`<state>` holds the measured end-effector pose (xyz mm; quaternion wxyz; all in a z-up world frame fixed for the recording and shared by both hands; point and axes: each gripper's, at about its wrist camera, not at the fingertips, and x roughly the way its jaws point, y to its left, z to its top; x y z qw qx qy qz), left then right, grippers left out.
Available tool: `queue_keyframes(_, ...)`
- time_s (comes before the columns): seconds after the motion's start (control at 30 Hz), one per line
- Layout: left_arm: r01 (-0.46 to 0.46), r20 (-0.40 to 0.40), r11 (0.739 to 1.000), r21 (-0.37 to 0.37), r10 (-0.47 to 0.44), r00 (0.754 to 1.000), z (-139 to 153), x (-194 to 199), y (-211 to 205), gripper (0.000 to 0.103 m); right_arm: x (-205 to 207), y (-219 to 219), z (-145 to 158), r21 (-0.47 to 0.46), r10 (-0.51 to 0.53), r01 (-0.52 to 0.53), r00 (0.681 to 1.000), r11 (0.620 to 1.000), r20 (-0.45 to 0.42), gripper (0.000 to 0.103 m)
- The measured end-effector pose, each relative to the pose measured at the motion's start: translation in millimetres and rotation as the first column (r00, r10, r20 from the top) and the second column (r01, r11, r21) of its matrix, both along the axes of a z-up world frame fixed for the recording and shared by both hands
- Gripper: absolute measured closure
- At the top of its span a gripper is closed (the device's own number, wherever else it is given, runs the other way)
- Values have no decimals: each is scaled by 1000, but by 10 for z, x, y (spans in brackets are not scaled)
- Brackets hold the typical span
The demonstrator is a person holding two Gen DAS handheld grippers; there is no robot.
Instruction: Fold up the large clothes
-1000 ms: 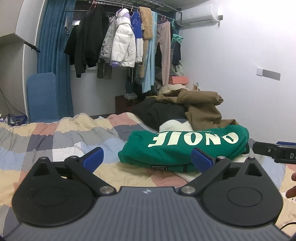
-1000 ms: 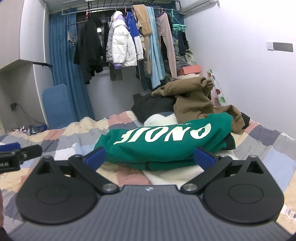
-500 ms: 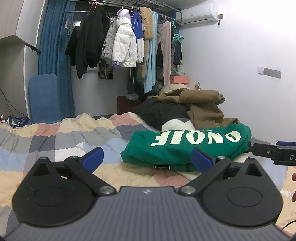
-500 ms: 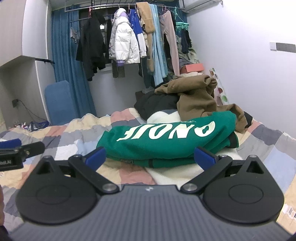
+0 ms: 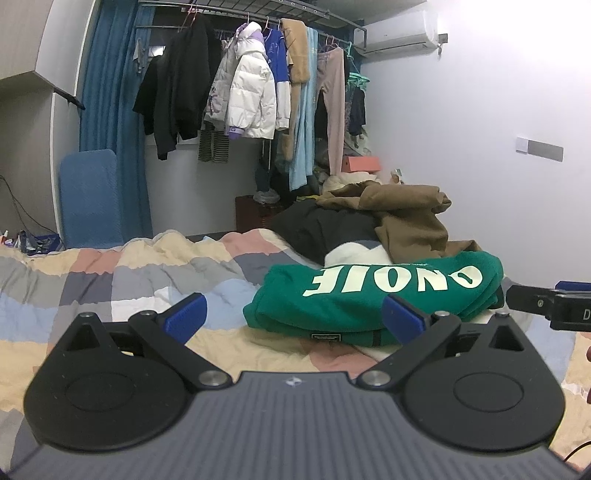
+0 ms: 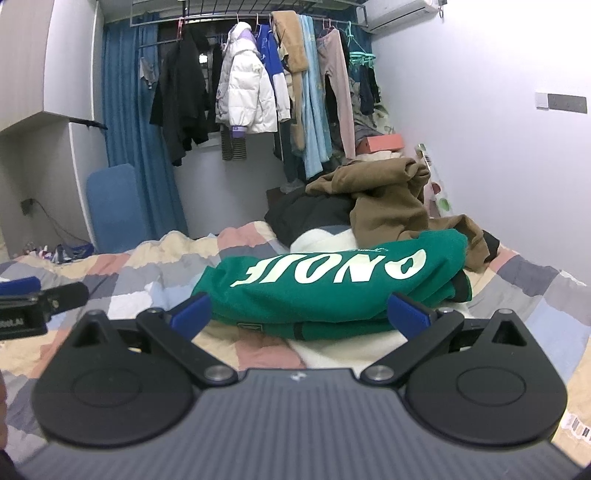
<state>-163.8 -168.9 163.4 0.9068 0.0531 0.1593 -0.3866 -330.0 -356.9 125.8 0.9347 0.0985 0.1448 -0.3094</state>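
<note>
Hovering low over the bed, the left gripper shows a ribbed grey housing, two round black discs and matte black linkage arms ending in blue pads; its jaws stand wide with nothing between them. The right gripper is built the same, jaws equally wide and empty, and each tool pokes into the other's view at the frame edge. Under both lies the quilt, a puffy patchwork of cream, grey, pink and pale-blue squares with soft wrinkles.

Past the jaws, toward the bed's right side, the sweatshirt rests as a thick folded slab of green fleece, pale block letters upside down on top and a small dark label on its near edge. It sits on a white cloth that spreads beneath it. Just behind it, a white garment, a black one and a crumpled brown one are heaped together near the wall.

Farther off, a rack carries hanging coats, with a white puffer jacket in the middle. Blue curtain and a blue chair stand at the left.

Compared with a second ago, the sweatshirt sits slightly farther right in the left view and slightly higher in the right view; its fold looks unchanged, and both jaws are as wide as before.
</note>
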Motion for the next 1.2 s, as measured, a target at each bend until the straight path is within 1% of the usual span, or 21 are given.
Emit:
queue_keyframes(0.23, 24, 11, 1000, 14, -24, 1000, 22, -54, -10, 1, -3, -32, -12, 13, 4, -4, 1000, 1000, -10, 0)
queue_keyframes(0.4, 24, 21, 1000, 14, -25, 999, 30, -82, -1, 0, -5, -48, -30, 21, 9, -8, 1000, 1000, -14, 0)
queue_keyframes(0.57, 17, 26, 1000, 14, -18, 1000, 45, -111, 24, 0, -3, -35, -29, 0, 0, 0, 1000, 1000, -17, 0)
queue_keyframes(0.73, 14, 28, 1000, 5, -14, 1000, 63, -115, 56, 0, 2, -26, -39, 10, 3, -3, 1000, 1000, -19, 0)
queue_keyframes(1.0, 13, 26, 1000, 13, -14, 1000, 69, -116, 78, 0, 10, -19, -59, 7, 8, -8, 1000, 1000, -16, 0)
queue_keyframes(1.2, 22, 41, 1000, 19, -23, 999, 92, -81, 127, 0, 18, -24, -54, 7, 12, -12, 1000, 1000, -18, 0)
